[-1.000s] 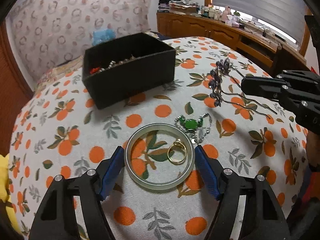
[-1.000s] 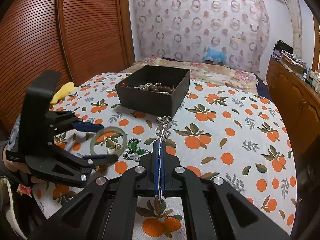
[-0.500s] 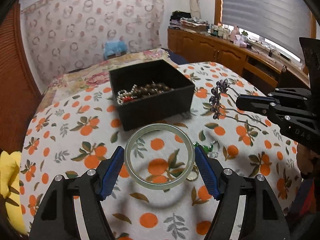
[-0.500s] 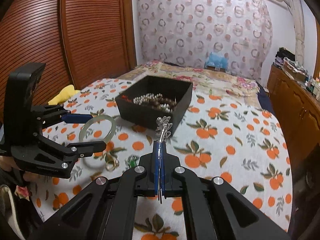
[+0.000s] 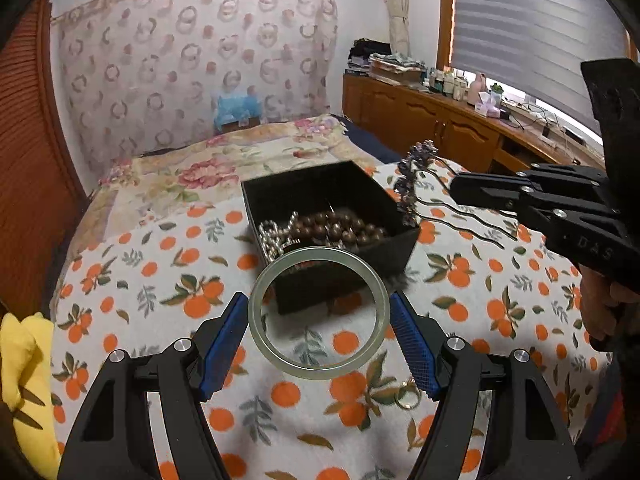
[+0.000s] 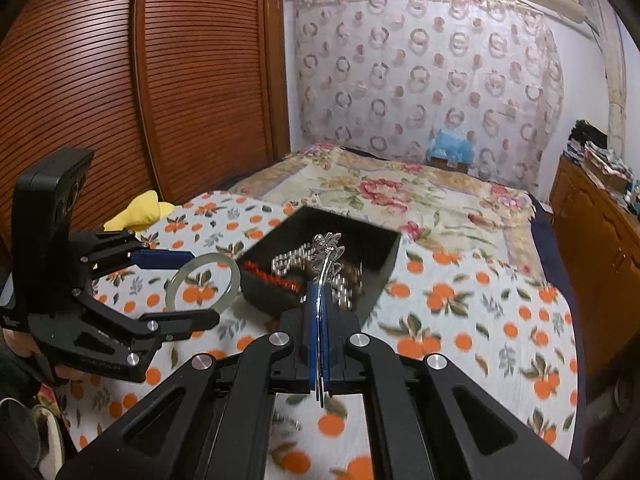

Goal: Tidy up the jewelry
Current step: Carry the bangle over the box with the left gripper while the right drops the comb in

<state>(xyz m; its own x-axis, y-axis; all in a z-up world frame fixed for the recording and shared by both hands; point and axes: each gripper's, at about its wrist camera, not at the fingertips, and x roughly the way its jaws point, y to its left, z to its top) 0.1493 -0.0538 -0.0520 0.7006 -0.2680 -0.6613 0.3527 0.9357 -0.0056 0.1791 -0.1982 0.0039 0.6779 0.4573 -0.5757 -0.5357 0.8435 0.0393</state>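
My left gripper [image 5: 319, 322] is shut on a pale green jade bangle [image 5: 256, 312], held in the air just in front of the black jewelry box [image 5: 380, 196]. The bangle also shows in the right wrist view [image 6: 232, 280]. My right gripper [image 6: 318, 300] is shut on a flowered metal hairpin [image 6: 328, 246], held over the box's near edge; the hairpin also shows in the left wrist view [image 5: 412, 184]. The box [image 6: 380, 256] holds brown beads [image 5: 348, 230] and a silver chain [image 5: 272, 236]. A gold ring [image 5: 406, 394] lies on the bedspread below.
The orange-print bedspread [image 5: 140, 280] covers the bed. A yellow cloth [image 5: 20, 360] lies at its left edge. A wooden dresser [image 5: 440, 128] runs along the right wall, a slatted wardrobe [image 6: 140, 80] along the left. A blue bag [image 6: 452, 148] sits at the bed's head.
Both grippers have risen and moved forward toward the box, carrying the bangle and the hairpin. The ring and green pendant stayed on the bedspread and dropped low in view.
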